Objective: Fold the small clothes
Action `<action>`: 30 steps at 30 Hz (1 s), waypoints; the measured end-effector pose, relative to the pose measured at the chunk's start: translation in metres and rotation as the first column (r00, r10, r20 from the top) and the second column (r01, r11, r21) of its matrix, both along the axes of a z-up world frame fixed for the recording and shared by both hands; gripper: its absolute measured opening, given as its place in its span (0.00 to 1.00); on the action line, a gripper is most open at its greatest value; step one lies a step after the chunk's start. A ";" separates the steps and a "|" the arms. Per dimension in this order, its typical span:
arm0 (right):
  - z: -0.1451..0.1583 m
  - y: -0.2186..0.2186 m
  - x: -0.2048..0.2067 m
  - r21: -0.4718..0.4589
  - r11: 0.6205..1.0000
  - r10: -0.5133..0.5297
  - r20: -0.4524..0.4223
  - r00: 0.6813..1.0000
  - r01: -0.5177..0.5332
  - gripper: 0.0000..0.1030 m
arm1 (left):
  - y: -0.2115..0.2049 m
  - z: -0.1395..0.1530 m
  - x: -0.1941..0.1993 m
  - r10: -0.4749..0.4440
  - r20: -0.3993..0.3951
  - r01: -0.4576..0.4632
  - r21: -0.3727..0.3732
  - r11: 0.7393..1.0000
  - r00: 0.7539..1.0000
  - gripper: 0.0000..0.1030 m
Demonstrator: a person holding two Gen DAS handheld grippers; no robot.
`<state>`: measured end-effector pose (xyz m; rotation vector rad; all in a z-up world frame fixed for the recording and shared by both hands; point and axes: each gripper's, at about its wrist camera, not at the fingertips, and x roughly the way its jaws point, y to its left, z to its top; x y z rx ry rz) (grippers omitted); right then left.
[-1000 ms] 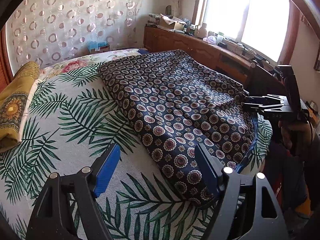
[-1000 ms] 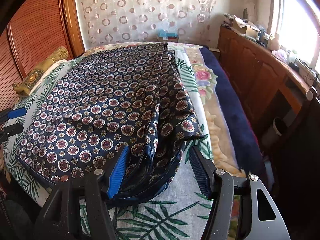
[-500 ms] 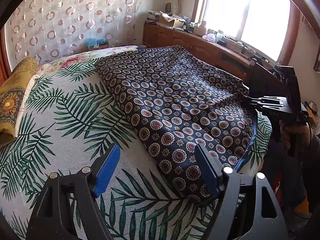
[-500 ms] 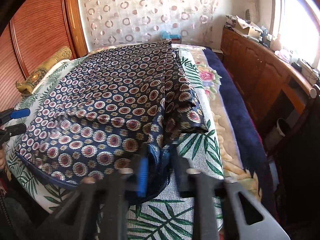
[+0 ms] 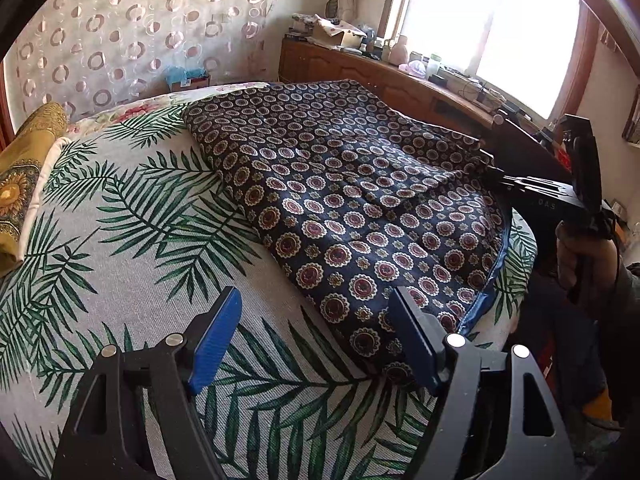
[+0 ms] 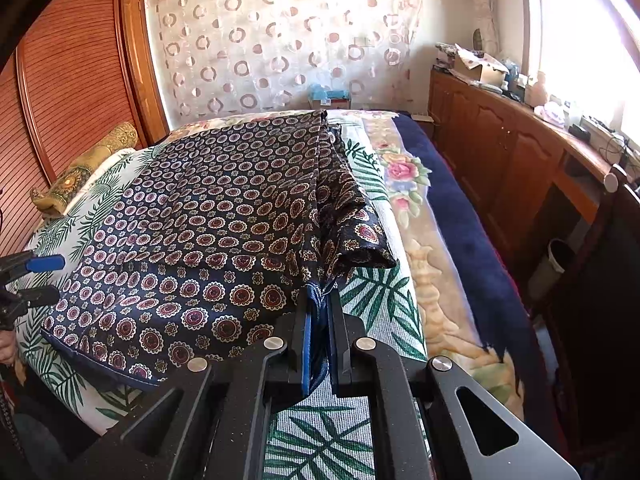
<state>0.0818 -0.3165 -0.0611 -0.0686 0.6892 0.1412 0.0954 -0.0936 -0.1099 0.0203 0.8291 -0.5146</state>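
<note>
Left tool open, nothing between its pads, hovering over the bed; near corner of the cloth lies just ahead of its right pad. Right tool has just closed and is clamped on the cloth's bunched near-right corner. Risks: pulling with one corner held drags the whole cloth off-square; the bunched layers may slip out unevenly; left may pinch the bed cover along with the corner if it dips too low.
</note>
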 end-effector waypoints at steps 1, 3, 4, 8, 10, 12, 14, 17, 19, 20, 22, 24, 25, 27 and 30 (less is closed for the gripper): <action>0.000 0.000 0.002 0.002 1.000 0.001 -0.006 1.000 -0.001 0.06 | 0.000 0.000 -0.001 -0.001 0.003 0.001 -0.004 1.000 1.000 0.70; 0.001 -0.001 0.004 0.004 1.000 0.004 -0.012 1.000 -0.004 0.06 | 0.000 0.001 -0.002 -0.009 -0.001 0.009 -0.011 1.000 1.000 0.67; 0.001 -0.001 0.005 0.004 1.000 0.007 -0.017 1.000 -0.007 0.06 | 0.000 0.001 -0.003 -0.014 -0.003 0.014 -0.014 1.000 1.000 0.62; -0.001 0.001 0.007 -0.006 1.000 0.004 -0.031 0.999 -0.005 0.06 | -0.002 -0.001 -0.006 -0.040 -0.031 0.039 -0.026 0.999 0.999 0.47; -0.002 0.000 0.007 -0.002 1.000 0.003 -0.034 0.999 -0.004 0.06 | -0.002 -0.003 -0.008 -0.046 -0.043 0.044 -0.035 0.998 0.998 0.42; -0.003 0.000 0.007 0.000 1.000 0.000 -0.035 0.999 0.000 0.07 | -0.001 -0.004 -0.008 -0.047 -0.054 0.045 -0.044 0.998 0.997 0.39; -0.002 0.000 0.007 -0.001 1.000 -0.002 -0.037 0.999 0.002 0.11 | -0.001 -0.004 -0.008 -0.044 -0.057 0.042 -0.046 0.998 0.997 0.36; -0.004 0.000 0.007 -0.008 1.000 -0.010 -0.049 0.999 0.010 0.16 | -0.001 -0.004 -0.010 -0.044 -0.056 0.042 -0.043 0.998 0.997 0.35; -0.004 0.000 0.007 -0.004 1.000 -0.002 -0.057 0.998 0.002 0.27 | -0.001 -0.004 -0.010 -0.047 -0.057 0.044 -0.049 0.998 0.997 0.34; -0.004 0.001 0.007 -0.001 1.000 0.008 -0.058 0.998 -0.008 0.29 | -0.001 -0.005 -0.011 -0.051 -0.059 0.048 -0.055 0.997 0.997 0.30; -0.004 0.004 0.007 -0.024 1.000 0.010 -0.058 0.998 -0.011 0.29 | -0.001 -0.005 -0.011 -0.065 -0.067 0.060 -0.072 0.996 0.996 0.15; -0.003 0.007 0.008 -0.034 0.999 0.019 -0.063 0.998 -0.021 0.28 | -0.002 -0.004 -0.012 -0.080 -0.059 0.075 -0.076 0.994 0.995 0.05; -0.002 0.008 0.008 -0.022 0.999 0.034 -0.069 0.997 -0.036 0.14 | -0.002 -0.003 -0.013 -0.083 -0.051 0.079 -0.076 0.994 0.995 0.03; -0.002 0.010 0.008 -0.001 0.998 0.061 -0.079 0.995 -0.061 0.08 | 0.000 0.002 -0.014 -0.084 -0.034 0.081 -0.083 0.993 0.996 0.02; 0.003 0.011 0.003 0.032 0.997 0.075 -0.065 0.995 -0.073 0.06 | 0.009 0.015 -0.018 -0.073 0.002 0.073 -0.103 0.992 0.997 0.02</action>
